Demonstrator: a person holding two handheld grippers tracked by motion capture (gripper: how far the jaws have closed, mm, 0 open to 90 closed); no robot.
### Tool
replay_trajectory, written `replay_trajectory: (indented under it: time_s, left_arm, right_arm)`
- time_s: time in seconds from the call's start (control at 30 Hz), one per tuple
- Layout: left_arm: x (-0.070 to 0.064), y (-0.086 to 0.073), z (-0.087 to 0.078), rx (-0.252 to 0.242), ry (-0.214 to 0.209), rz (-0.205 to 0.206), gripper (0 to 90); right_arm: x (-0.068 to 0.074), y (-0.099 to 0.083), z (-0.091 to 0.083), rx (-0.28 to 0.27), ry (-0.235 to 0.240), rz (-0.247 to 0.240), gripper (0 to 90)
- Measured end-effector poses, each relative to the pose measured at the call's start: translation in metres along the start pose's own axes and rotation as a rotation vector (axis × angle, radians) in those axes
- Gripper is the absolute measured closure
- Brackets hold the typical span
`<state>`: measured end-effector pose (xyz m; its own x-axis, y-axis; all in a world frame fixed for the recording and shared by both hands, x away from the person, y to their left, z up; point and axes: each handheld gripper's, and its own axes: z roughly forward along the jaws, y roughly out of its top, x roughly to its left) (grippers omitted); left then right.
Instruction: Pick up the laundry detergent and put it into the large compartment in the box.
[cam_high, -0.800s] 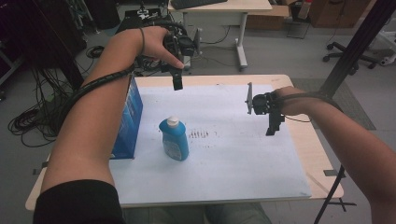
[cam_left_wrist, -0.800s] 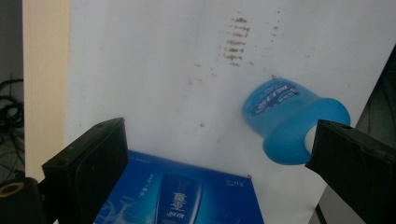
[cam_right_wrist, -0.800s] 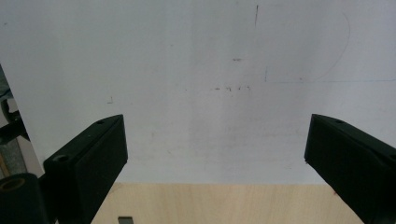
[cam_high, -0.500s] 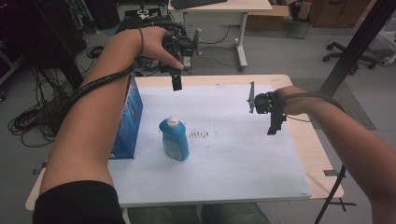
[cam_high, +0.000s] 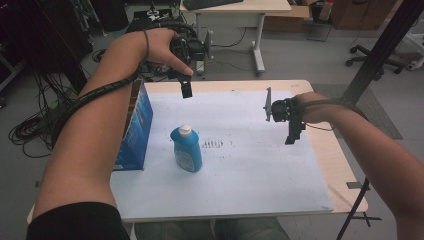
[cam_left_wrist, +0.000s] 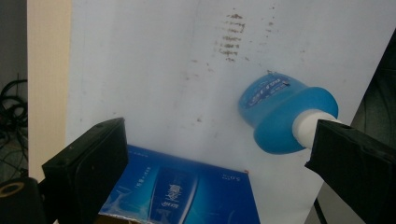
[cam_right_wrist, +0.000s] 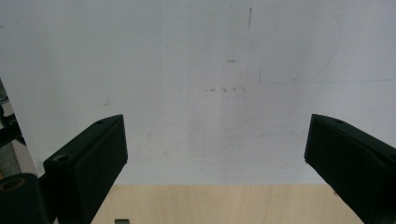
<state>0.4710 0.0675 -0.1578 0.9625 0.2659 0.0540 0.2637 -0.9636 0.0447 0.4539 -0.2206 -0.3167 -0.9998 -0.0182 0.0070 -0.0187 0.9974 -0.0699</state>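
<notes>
Left hand-held gripper (cam_high: 186, 89) hangs wide open and empty over the counter's (cam_high: 345, 165) far edge — right hand-held gripper (cam_high: 294, 131) likewise. Between them stands 1 blue plastic bottle with a white cap (cam_high: 187, 149), beside a blue cardboard box (cam_high: 137, 131).

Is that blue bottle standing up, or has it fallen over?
Standing up. The blue bottle rests on its base on the white sheet, its white cap on top, beside the blue box.

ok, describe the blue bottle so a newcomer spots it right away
On the white sheet covering the table, look at its left part, just right of the upright blue box. The blue bottle stands there upright, apart from the box; it is the rounded one with a white cap.
</notes>
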Motion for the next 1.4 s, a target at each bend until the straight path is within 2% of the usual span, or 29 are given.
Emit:
replay_trajectory:
  time_s: [0.17,0.37,0.47,0.8,1.4]
  left_arm:
    - [-0.006,-0.003,-0.001,0.002,0.001,0.011,4.8]
    - [-0.017,-0.003,-0.001,0.022,-0.002,0.046,4.8]
    - [-0.024,-0.001,0.0,0.034,-0.011,0.077,4.9]
    - [-0.041,-0.003,0.0,0.044,-0.015,0.122,4.9]
    - [-0.058,-0.009,0.006,0.056,-0.011,0.153,4.8]
  right_arm:
    - [0.0,0.001,0.0,-0.001,0.0,-0.006,6.0]
    - [0.001,0.002,0.0,0.004,0.0,-0.005,6.0]
    - [0.001,0.002,0.0,0.005,0.001,-0.002,6.0]
    - [0.001,0.005,-0.001,0.008,-0.003,-0.003,6.0]
    - [0.002,0.01,-0.002,0.005,-0.006,-0.001,6.0]
